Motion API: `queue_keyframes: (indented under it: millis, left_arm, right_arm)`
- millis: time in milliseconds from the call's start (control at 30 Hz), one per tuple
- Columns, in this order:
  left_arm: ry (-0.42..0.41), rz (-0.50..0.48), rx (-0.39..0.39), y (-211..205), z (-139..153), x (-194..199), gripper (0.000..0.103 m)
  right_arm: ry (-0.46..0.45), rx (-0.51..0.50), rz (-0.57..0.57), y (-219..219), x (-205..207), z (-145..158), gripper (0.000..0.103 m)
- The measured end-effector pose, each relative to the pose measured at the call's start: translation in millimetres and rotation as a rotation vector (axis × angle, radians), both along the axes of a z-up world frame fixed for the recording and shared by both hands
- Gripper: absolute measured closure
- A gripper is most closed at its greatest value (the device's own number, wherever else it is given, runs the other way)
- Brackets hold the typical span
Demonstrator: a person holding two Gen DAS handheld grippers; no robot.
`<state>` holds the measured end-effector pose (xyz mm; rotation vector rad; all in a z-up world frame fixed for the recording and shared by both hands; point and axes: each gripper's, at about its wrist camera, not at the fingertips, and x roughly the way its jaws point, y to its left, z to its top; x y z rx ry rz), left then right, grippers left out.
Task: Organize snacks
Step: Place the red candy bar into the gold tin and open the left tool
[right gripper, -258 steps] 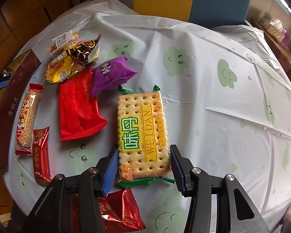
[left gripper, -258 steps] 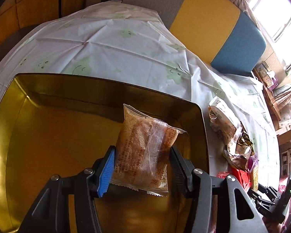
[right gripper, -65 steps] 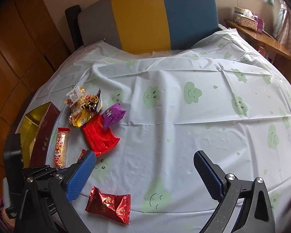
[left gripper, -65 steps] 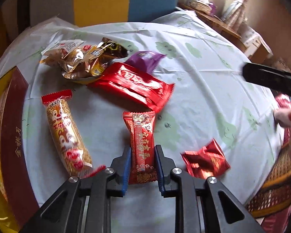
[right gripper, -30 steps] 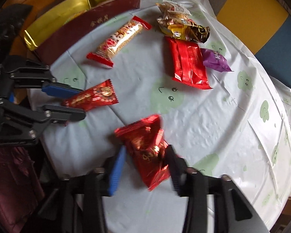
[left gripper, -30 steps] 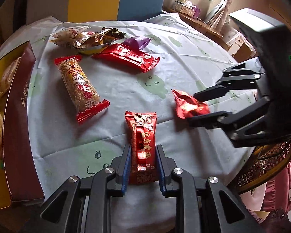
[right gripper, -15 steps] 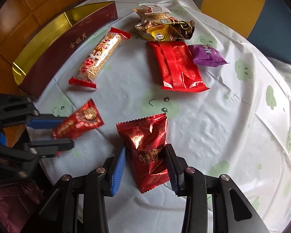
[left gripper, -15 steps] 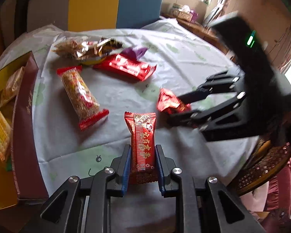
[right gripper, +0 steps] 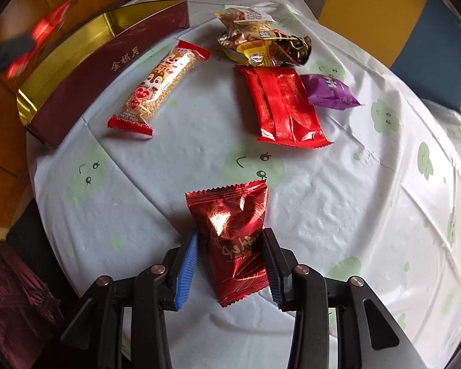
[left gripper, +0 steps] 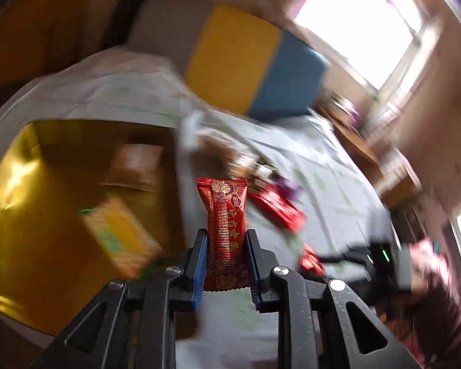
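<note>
Left claw: my left gripper (left gripper: 225, 264) is clenched on a narrow red snack bar (left gripper: 226, 233), which stands upright between my pads, its top poking out past them.
Left view: blurred; the bar sits above the table edge, with the gold-lined box (left gripper: 30, 190) at nine o'clock and a cracker pack (left gripper: 120, 240) lying inside it.
Right claw: my right gripper (right gripper: 229, 263) grasps a shiny red pouch (right gripper: 233, 240), both pads against its sides.
Pouch: down at six o'clock on the cloud-print tablecloth (right gripper: 338, 184); whether it is lifted clear, I cannot tell.
Remaining snacks: a squirrel-print bar (right gripper: 158, 87) at eleven o'clock beside the box wall; a flat red pack (right gripper: 284, 107) at one o'clock, touching a purple packet (right gripper: 332, 92); a foil heap (right gripper: 261, 43) at twelve.
</note>
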<state>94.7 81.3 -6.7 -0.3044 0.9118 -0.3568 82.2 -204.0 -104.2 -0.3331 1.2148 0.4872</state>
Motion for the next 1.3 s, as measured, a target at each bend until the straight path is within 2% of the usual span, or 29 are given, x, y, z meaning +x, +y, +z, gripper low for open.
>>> queue_keyframes:
  millis: [100, 267, 567, 733, 867, 933, 967, 1067, 1200, 1300]
  left_arm:
    - [0.047, 0.109, 0.032, 34.3, -6.5, 23.9, 0.080]
    - [0.115, 0.203, 0.079, 69.3, -27.4, 68.6, 0.080]
    - [0.191, 0.199, 0.198, 68.6, -62.6, 142.9, 0.080]
    - [0.220, 0.191, 0.231, 66.8, -78.5, 168.4, 0.079]
    - [0.242, 0.203, 0.239, 67.7, -86.9, 172.5, 0.078]
    - [0.255, 0.208, 0.225, 70.3, -89.8, 174.9, 0.074]
    - [0.258, 0.214, 0.222, 71.1, -89.8, 174.2, 0.068]
    - [0.246, 0.228, 0.208, 73.5, -84.6, 167.6, 0.066]
    - [0.215, 0.267, 0.212, 77.8, -71.3, 150.9, 0.065]
    - [0.137, 0.263, 0.227, 72.1, -49.6, 123.7, 0.065]
  right_arm:
    - [-0.014, -0.014, 0.012, 3.8, -3.2, -1.9, 0.062]
    - [-0.021, -0.017, 0.015, 7.7, -8.3, -1.8, 0.061]
    - [-0.016, -0.005, 0.009, 4.1, -6.4, -1.0, 0.060]
    - [-0.015, -0.004, 0.009, 3.3, -5.9, -0.4, 0.060]
    - [-0.014, -0.002, 0.007, 2.7, -4.0, 0.4, 0.060]
    - [-0.015, -0.002, 0.008, 2.7, -4.2, 0.5, 0.060]
    - [-0.015, -0.003, 0.009, 2.9, -4.1, 0.6, 0.060]
    - [-0.018, -0.005, 0.009, 3.2, -2.8, 1.5, 0.060]
    - [-0.025, -0.009, 0.008, 4.9, -2.1, 0.7, 0.059]
    - [-0.033, -0.015, 0.013, 7.2, -4.4, -0.2, 0.059]
